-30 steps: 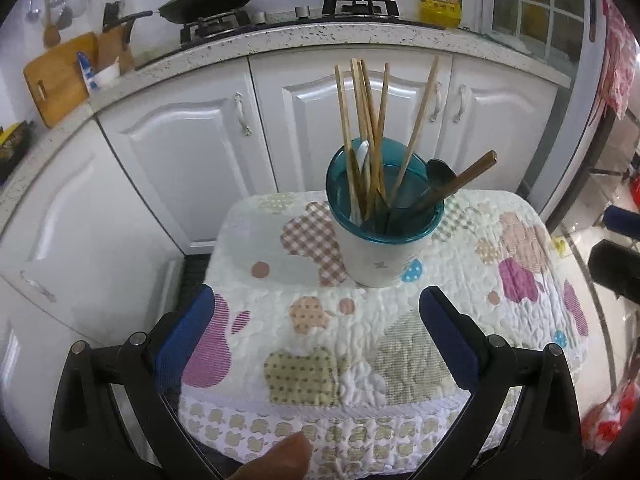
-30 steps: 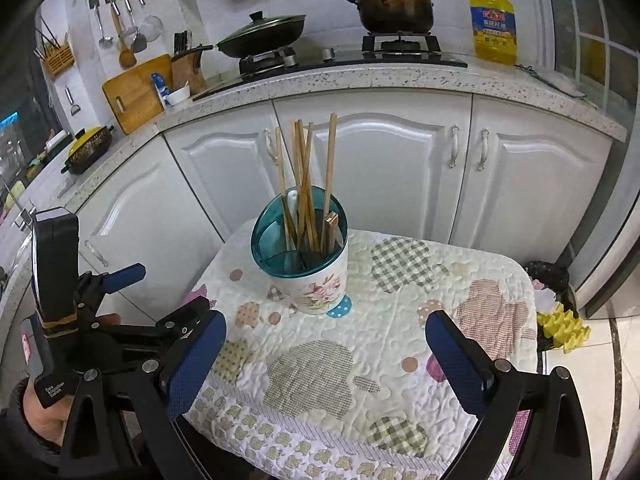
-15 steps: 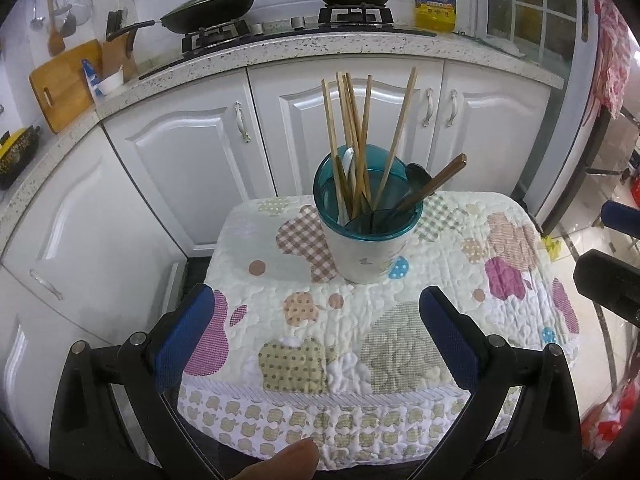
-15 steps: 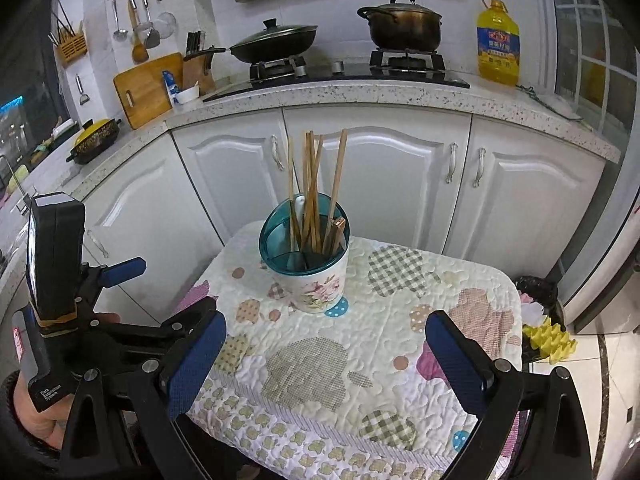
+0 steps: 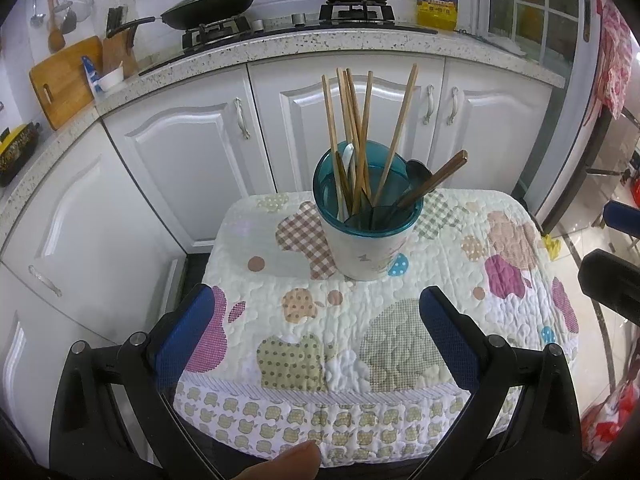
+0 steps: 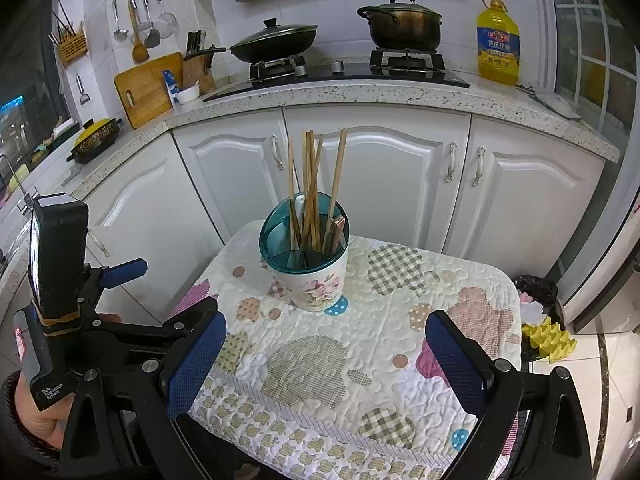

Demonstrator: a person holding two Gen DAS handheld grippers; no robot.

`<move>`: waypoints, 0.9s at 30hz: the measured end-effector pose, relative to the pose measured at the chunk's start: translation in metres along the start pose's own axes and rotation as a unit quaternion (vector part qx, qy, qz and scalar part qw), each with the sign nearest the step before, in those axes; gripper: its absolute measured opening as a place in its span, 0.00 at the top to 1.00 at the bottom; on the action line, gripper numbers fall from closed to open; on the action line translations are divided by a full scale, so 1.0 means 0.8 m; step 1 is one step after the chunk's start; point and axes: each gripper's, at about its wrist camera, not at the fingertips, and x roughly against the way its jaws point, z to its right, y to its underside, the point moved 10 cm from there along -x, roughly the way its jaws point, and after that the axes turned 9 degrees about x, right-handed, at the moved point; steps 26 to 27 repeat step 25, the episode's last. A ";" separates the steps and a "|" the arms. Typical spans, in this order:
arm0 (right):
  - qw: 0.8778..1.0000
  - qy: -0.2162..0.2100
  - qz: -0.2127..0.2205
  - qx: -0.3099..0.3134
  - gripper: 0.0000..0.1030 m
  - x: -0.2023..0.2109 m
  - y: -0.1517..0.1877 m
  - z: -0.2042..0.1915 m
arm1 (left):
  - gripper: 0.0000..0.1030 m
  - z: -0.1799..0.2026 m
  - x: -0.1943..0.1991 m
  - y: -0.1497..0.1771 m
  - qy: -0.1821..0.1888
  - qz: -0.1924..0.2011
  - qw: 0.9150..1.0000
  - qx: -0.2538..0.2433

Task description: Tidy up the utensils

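A white floral utensil holder (image 5: 366,240) (image 6: 310,276) with a teal insert stands on the small quilted table (image 5: 304,320) (image 6: 380,344). Several wooden chopsticks (image 5: 362,132) (image 6: 310,184) stand upright in it, beside a white spoon (image 5: 347,156) and a dark spoon with a brown handle (image 5: 434,178) that leans right. My left gripper (image 5: 316,320) is open and empty, back from the holder over the table's near edge. My right gripper (image 6: 324,348) is open and empty too. The left gripper (image 6: 124,272) also shows at the left of the right wrist view, held in a hand.
White cabinets (image 6: 380,176) and a speckled counter (image 6: 360,96) run behind the table. On the stove sit a lidded pan (image 6: 276,42) and a pot (image 6: 402,24), with an oil bottle (image 6: 498,44) to the right. A cutting board (image 6: 146,88) leans at left. Yellow egg trays (image 6: 550,340) lie on the floor.
Both grippers have drawn back and risen a little from the table; the holder looks smaller and lower in both views. Both stay open and empty, and the utensils have not moved.
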 end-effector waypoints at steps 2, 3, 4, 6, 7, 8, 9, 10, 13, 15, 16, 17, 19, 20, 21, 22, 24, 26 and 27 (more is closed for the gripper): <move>1.000 0.000 0.000 0.000 0.04 -0.001 0.000 -0.001 | 0.00 0.002 -0.002 0.000 0.001 -0.002 1.000 -0.001; 1.000 0.000 -0.001 0.001 0.04 -0.001 0.000 -0.001 | 0.00 0.002 -0.003 0.001 0.001 -0.003 1.000 -0.001; 1.000 0.000 -0.001 0.000 0.04 -0.001 0.000 -0.001 | 0.00 0.003 -0.005 0.001 0.001 -0.005 1.000 -0.001; 1.000 0.000 -0.003 -0.001 0.04 -0.003 0.001 0.000 | 0.00 0.003 -0.008 0.002 0.002 -0.009 1.000 0.000; 1.000 -0.001 -0.004 -0.001 0.04 -0.005 0.001 0.000 | 0.00 0.004 -0.011 0.002 0.002 -0.011 1.000 0.000; 1.000 -0.001 -0.006 -0.001 0.04 -0.006 0.002 0.000 | 0.00 0.004 -0.013 0.002 0.002 -0.013 1.000 0.001; 1.000 -0.001 -0.007 -0.001 0.04 -0.007 0.002 0.001 | 0.00 0.004 -0.016 0.002 0.001 -0.015 1.000 0.000; 1.000 -0.002 -0.009 -0.001 0.04 -0.011 0.001 0.002 | 0.00 0.004 -0.019 0.002 0.001 -0.017 1.000 0.000; 1.000 -0.004 -0.014 -0.001 0.04 -0.019 0.001 0.006 | 0.00 0.003 -0.029 0.003 0.000 -0.026 1.000 0.001; 1.000 -0.005 -0.018 -0.004 0.04 -0.025 0.002 0.008 | 0.00 0.004 -0.036 0.004 0.001 -0.031 1.000 0.002; 1.000 -0.005 -0.020 -0.004 0.04 -0.028 0.002 0.010 | 0.00 0.005 -0.040 0.005 0.001 -0.035 0.999 0.001; 1.000 -0.006 -0.022 -0.004 0.04 -0.030 0.003 0.011 | 0.00 0.006 -0.045 0.005 0.001 -0.038 0.999 0.001; 1.000 -0.007 -0.027 -0.005 0.04 -0.037 0.003 0.014 | 0.00 0.008 -0.053 0.007 0.004 -0.044 0.999 -0.001; 1.000 -0.006 -0.029 -0.005 0.04 -0.040 0.004 0.015 | 0.00 0.011 -0.056 0.008 0.013 -0.045 0.999 0.001; 0.999 -0.006 -0.032 -0.006 0.04 -0.043 0.005 0.017 | 0.00 0.012 -0.056 0.007 0.019 -0.043 0.999 0.005; 0.999 -0.006 -0.035 -0.006 0.04 -0.046 0.005 0.018 | 0.00 0.013 -0.056 0.007 0.026 -0.041 0.999 0.010; 0.999 -0.005 -0.039 -0.007 0.04 -0.053 0.007 0.021 | 0.00 0.015 -0.060 0.005 0.027 -0.039 0.999 0.008; 0.999 -0.006 -0.041 -0.007 0.04 -0.057 0.007 0.023 | 0.00 0.016 -0.063 0.005 0.026 -0.041 0.999 0.007; 0.999 -0.006 -0.041 -0.007 0.04 -0.057 0.007 0.023 | 0.00 0.016 -0.063 0.005 0.026 -0.041 0.999 0.007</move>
